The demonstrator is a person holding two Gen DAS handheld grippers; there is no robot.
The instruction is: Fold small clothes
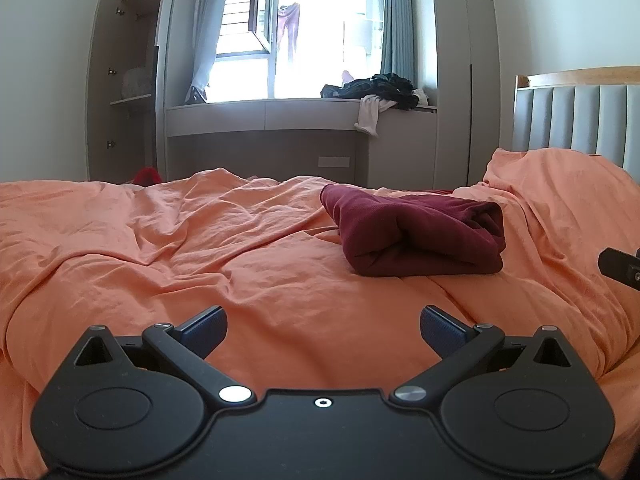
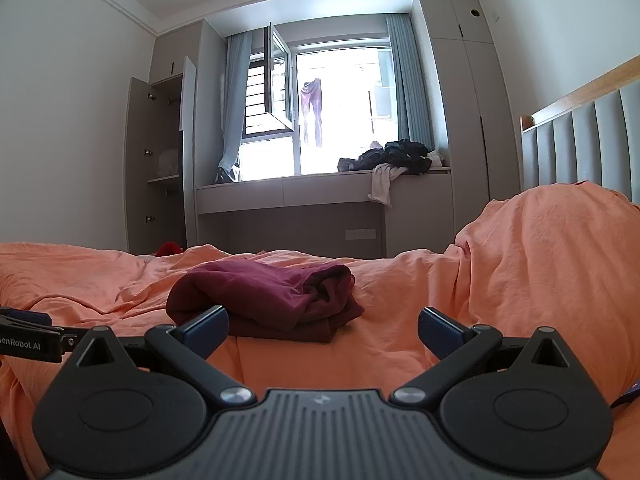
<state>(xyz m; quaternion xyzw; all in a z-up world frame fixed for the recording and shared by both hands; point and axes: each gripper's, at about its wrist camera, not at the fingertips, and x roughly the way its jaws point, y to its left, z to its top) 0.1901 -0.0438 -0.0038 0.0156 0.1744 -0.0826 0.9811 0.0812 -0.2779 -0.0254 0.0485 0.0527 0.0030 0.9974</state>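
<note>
A dark red garment point(image 1: 420, 236) lies folded into a thick bundle on the orange bedspread point(image 1: 180, 248), ahead and to the right of my left gripper point(image 1: 323, 330). That gripper is open, its blue pads wide apart over bare bedspread. In the right wrist view the same red garment point(image 2: 264, 300) sits just ahead and left of my right gripper point(image 2: 323, 330), which is also open and holds nothing. Its left finger point(image 2: 206, 330) overlaps the bundle's near edge in the image. The other gripper's tip point(image 2: 28, 338) shows at the far left.
The bedspread point(image 2: 540, 264) bulges over a pillow at the right, below a grey padded headboard point(image 1: 580, 120). Beyond the bed stand an open wardrobe point(image 1: 124, 88) and a window bench with a pile of dark clothes point(image 1: 376, 88). Something red point(image 1: 146, 176) lies behind the bed.
</note>
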